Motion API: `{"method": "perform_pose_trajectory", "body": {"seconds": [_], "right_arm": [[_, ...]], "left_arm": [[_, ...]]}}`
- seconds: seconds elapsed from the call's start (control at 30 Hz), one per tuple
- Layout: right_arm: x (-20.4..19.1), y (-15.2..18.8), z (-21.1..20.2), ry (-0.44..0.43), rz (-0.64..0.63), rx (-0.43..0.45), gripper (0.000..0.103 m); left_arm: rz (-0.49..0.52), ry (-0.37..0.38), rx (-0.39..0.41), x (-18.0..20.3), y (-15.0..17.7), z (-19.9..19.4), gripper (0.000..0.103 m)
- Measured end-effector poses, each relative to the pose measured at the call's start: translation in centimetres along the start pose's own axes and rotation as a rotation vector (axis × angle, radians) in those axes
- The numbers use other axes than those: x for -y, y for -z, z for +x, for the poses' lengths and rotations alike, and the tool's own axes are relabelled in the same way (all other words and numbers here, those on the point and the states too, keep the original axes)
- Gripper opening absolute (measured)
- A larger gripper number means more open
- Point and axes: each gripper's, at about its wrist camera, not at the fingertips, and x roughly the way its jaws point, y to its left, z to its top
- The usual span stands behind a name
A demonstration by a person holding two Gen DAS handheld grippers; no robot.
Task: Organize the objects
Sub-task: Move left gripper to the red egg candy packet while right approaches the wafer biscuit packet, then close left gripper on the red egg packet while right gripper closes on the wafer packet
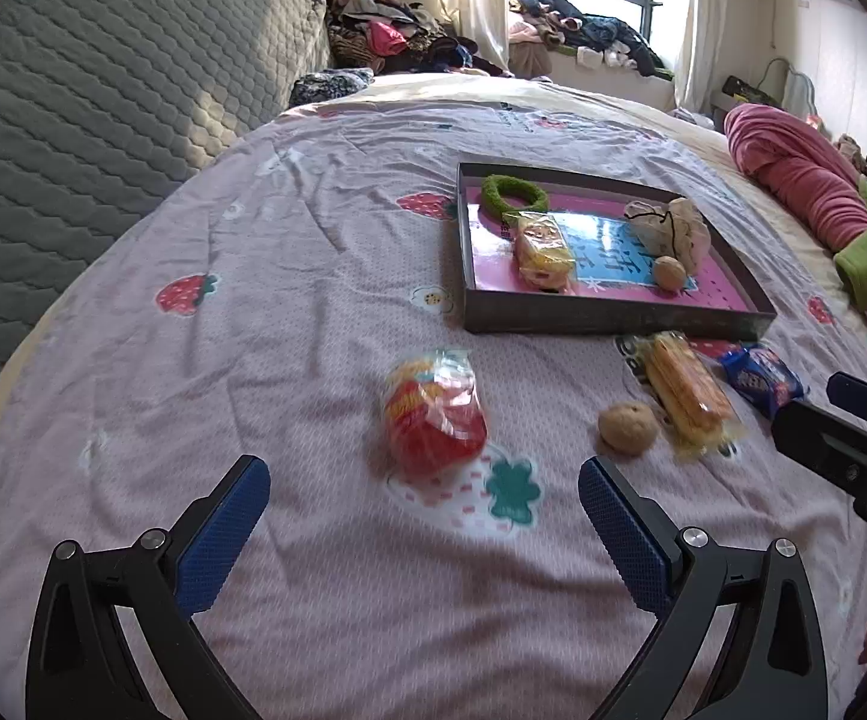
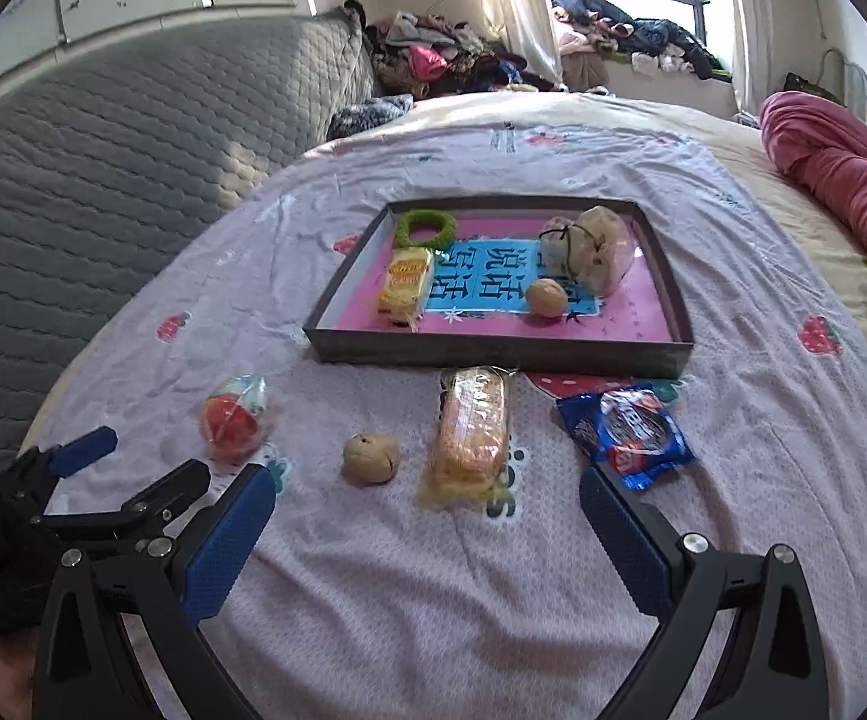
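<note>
Both claws spread, holding nothing: left claw (image 1: 424,519), right claw (image 2: 427,522).

Risks, my read:
- red snack pack (image 1: 435,411) sits just ahead of the left claw, between its fingers. Crinkly, puffy film, so the pads could slip or crush it.
- walnut (image 2: 371,459) lies ahead-left of the right claw. Round, so it could roll on the soft bed (image 2: 733,312).
- yellow cracker pack (image 2: 472,432) and blue packet (image 2: 625,432) lie ahead of the right claw, short of the tray (image 2: 493,351); dragging could snag the sheet.
</note>
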Motion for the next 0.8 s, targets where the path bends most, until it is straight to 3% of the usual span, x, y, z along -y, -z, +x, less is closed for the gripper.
{"method": "perform_pose_trajectory", "body": {"seconds": [0.37,0.8], "right_arm": [[1.2,-2.7,5.1,0.056,0.020,-0.076,0.103],[2.0,-2.9,9.0,0.086,0.033,-0.164,0.090]], "left_arm": [[0.007,-0.002,-0.026,0.0,-1.5,3.6,0.103],[-0.003,0.010,-0.045,-0.4,-2.2,5.5,0.102]]}}
